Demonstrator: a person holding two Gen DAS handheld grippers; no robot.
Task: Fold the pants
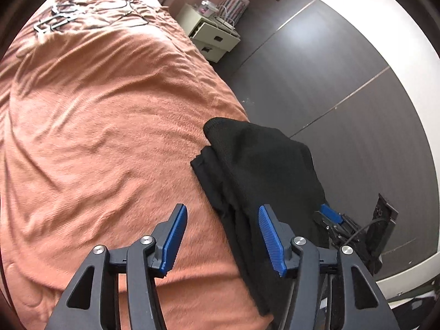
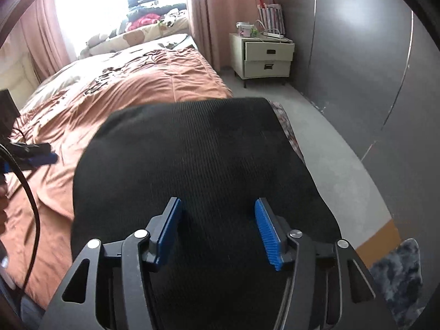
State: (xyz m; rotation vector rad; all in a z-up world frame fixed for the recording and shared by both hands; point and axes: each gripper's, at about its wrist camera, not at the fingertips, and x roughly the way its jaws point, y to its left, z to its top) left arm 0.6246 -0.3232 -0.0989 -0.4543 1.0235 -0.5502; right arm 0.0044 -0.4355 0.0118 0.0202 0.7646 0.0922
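Note:
The black ribbed pants (image 1: pixel 261 159) lie folded in a bundle at the right edge of the orange bedspread (image 1: pixel 96 123). In the left wrist view my left gripper (image 1: pixel 222 209) is open just short of the bundle, its right finger over the fabric and its left finger over the bedspread, with nothing pinched. The right gripper's blue finger (image 1: pixel 330 216) shows past the bundle. In the right wrist view the pants (image 2: pixel 192 151) fill the middle, and my right gripper (image 2: pixel 217 202) hovers open over them, pads clear of the cloth. The left gripper (image 2: pixel 41 156) is at the left.
A white nightstand (image 2: pixel 264 55) with clutter on top stands beside the bed's head. A dark wardrobe wall (image 2: pixel 357 55) runs along the right, across a strip of grey floor. Small items and cables (image 1: pixel 63 16) lie at the bed's far end. A grey shaggy rug (image 2: pixel 398 269) is at the lower right.

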